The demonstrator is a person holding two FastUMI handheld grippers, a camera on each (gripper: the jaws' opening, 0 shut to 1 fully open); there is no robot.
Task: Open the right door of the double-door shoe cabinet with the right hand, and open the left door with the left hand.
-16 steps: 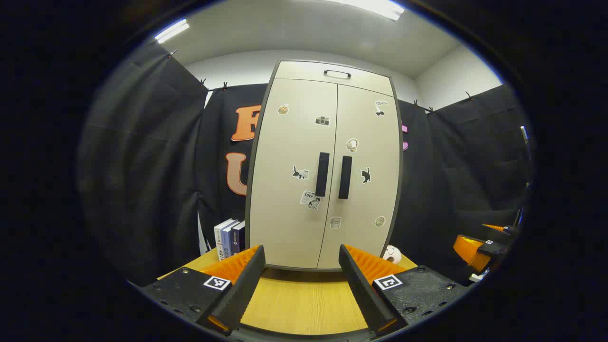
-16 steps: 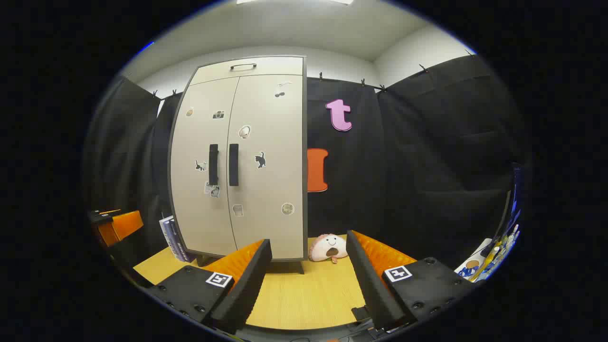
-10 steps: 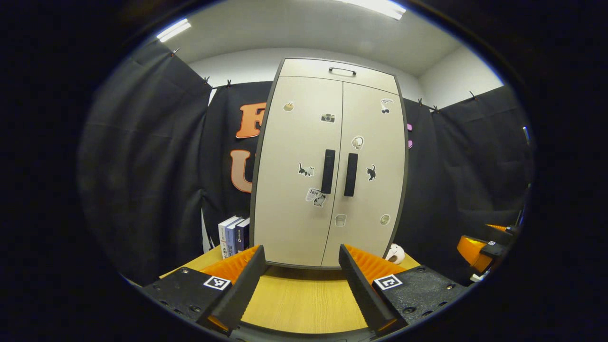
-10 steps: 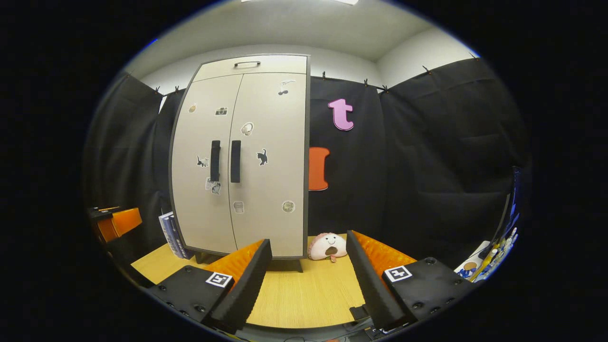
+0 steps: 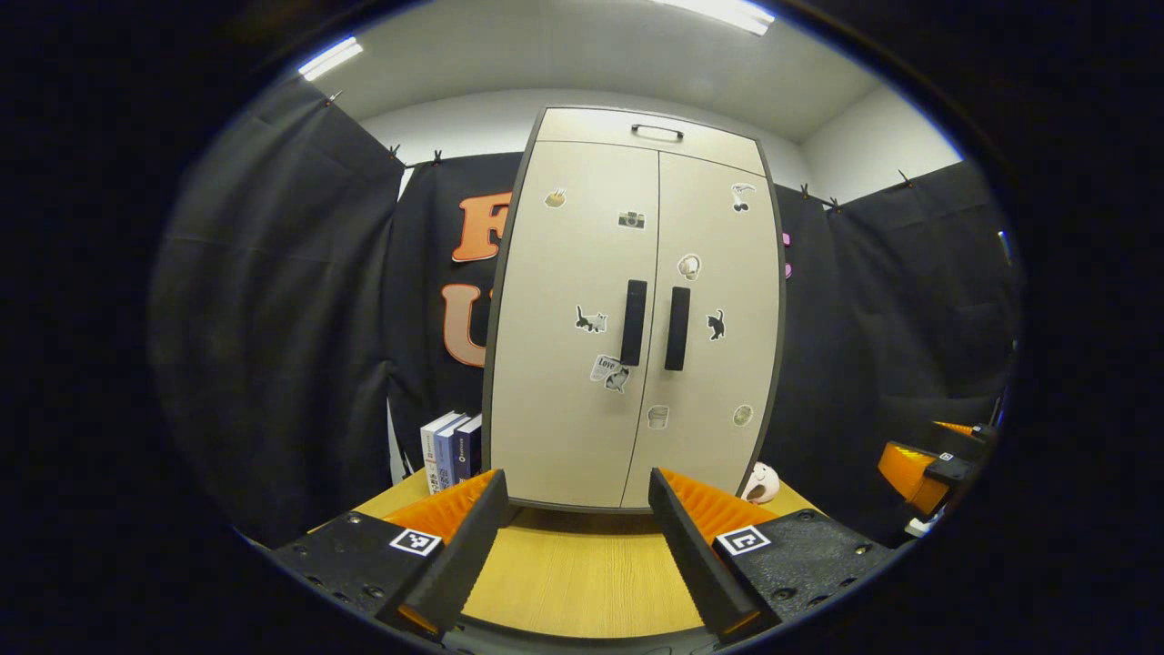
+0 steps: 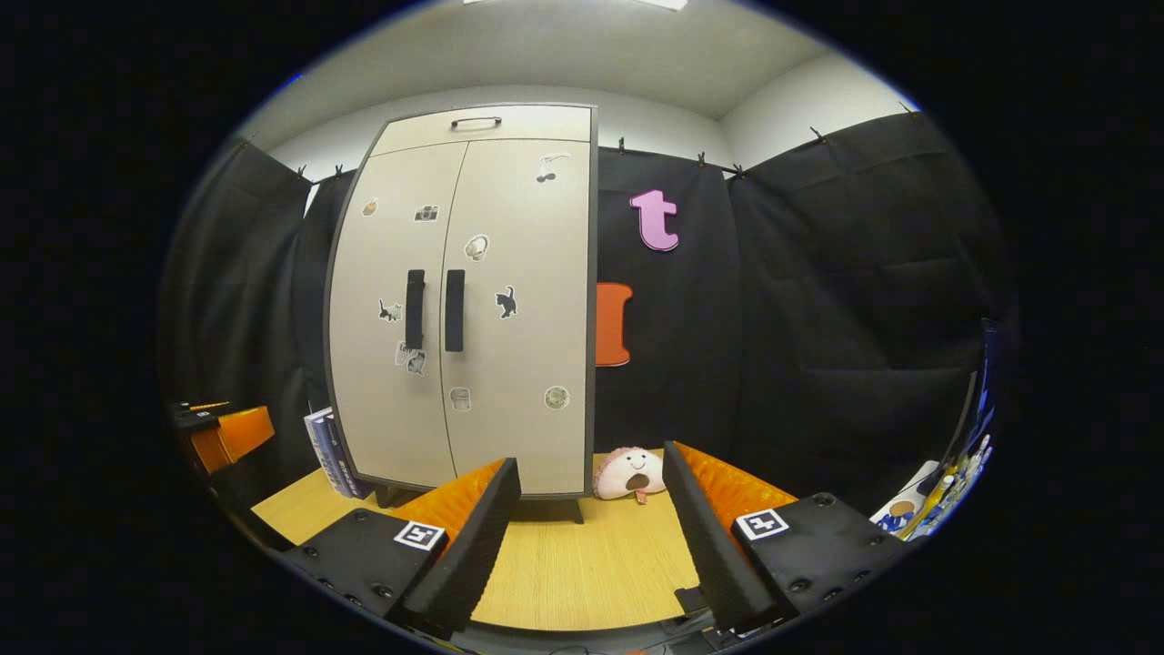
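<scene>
At about seven o'clock in my left gripper view, a few books (image 5: 447, 449) stood upright on the wooden tabletop (image 5: 582, 582). A small pink plush toy (image 6: 629, 474) with a smiling face lay on that tabletop just past centre at six o'clock in my right gripper view, and bright ceiling lights (image 5: 718, 11) glowed at twelve o'clock.

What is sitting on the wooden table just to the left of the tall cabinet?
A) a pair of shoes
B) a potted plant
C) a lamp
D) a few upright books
D: a few upright books stand on the table right beside the left side of the cabinet, seen in the left gripper view.
</scene>
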